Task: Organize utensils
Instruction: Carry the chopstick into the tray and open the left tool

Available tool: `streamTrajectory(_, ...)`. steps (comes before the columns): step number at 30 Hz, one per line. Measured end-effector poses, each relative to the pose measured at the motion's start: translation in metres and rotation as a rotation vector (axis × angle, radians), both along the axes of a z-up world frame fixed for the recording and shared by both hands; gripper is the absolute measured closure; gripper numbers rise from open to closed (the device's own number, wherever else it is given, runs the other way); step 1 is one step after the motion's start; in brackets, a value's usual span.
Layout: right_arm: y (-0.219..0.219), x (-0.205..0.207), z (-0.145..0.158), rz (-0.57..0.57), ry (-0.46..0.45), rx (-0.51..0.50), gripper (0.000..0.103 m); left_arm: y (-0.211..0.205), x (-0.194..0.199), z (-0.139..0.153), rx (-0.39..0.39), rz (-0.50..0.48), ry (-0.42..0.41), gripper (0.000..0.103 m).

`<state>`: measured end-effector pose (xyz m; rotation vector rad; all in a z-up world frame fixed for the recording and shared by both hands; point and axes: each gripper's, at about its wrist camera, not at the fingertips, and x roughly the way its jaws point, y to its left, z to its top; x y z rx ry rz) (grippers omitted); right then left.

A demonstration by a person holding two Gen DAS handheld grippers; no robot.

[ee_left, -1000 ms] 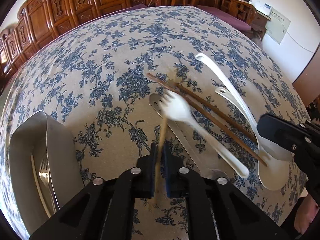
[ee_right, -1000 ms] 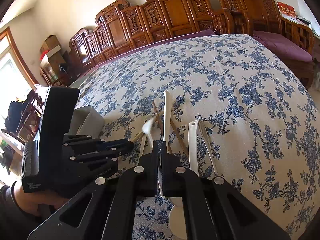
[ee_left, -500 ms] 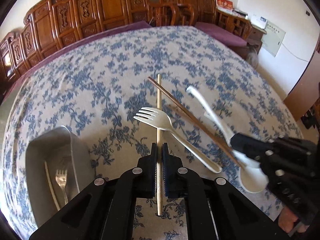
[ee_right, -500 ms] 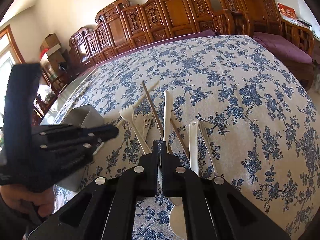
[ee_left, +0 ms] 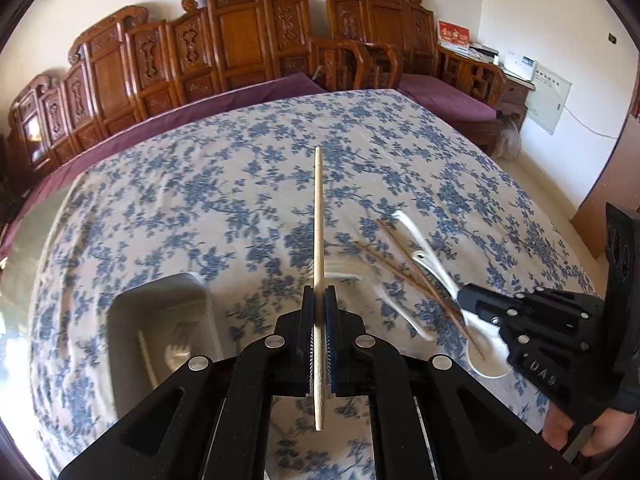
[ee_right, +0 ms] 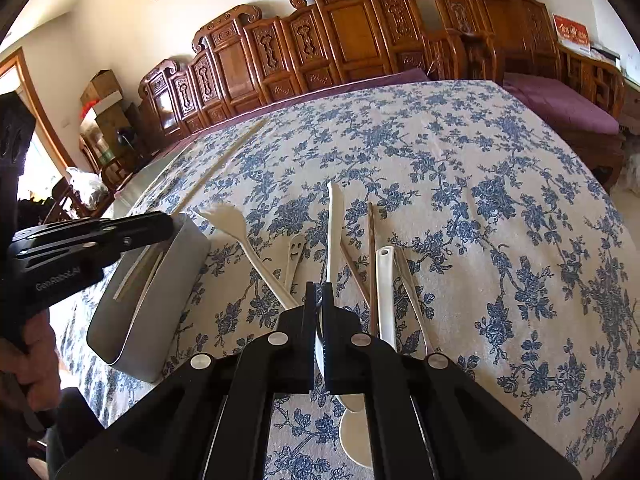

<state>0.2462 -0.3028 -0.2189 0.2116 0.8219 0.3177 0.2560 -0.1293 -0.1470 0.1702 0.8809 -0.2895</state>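
Observation:
My left gripper (ee_left: pixel 319 294) is shut on a pale wooden chopstick (ee_left: pixel 318 208), which sticks straight out ahead, lifted off the flowered tablecloth. Below it to the left lies the grey bin (ee_left: pixel 120 344) with a fork (ee_left: pixel 180 348) and a chopstick (ee_left: pixel 146 356) inside. My right gripper (ee_right: pixel 319 290) is low over the utensil pile, shut on the long white spoon (ee_right: pixel 334 220), whose handle runs between the pads. Around it lie a white plastic fork (ee_right: pixel 236 232), a smiley spoon (ee_right: pixel 295 252), brown chopsticks (ee_right: pixel 372 260) and another white spoon (ee_right: pixel 386 292).
The grey bin (ee_right: pixel 160 300) stands at the table's left side, just under the left gripper's body (ee_right: pixel 80 248). Carved wooden chairs (ee_left: pixel 240 40) line the far edge of the table. A hand (ee_left: pixel 580 432) grips the right tool at the lower right.
The left gripper has risen with the pale chopstick, away from the pile and over toward the bin. The white fork lies free on the cloth. The right gripper has stayed put.

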Motion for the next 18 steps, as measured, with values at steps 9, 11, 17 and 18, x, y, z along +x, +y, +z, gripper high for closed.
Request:
streamTrajectory(9, 0.010, -0.010, 0.006, 0.036, -0.026, -0.032, 0.100, 0.037, -0.018, 0.004, -0.002, 0.055, -0.007, 0.099)
streamTrajectory(11, 0.012, -0.011, 0.006, 0.041, -0.027, -0.036, 0.100, 0.046, -0.024, 0.002, -0.002, 0.067, 0.001, 0.099)
streamTrajectory(17, 0.017, -0.014, 0.008, 0.057, -0.033, -0.044, 0.100, 0.068, -0.039, 0.000, -0.004, 0.089, 0.001, 0.099)
streamTrajectory(18, 0.018, -0.014, 0.007, 0.060, -0.033, -0.046, 0.100, 0.071, -0.041, -0.001, -0.003, 0.092, -0.001, 0.099)
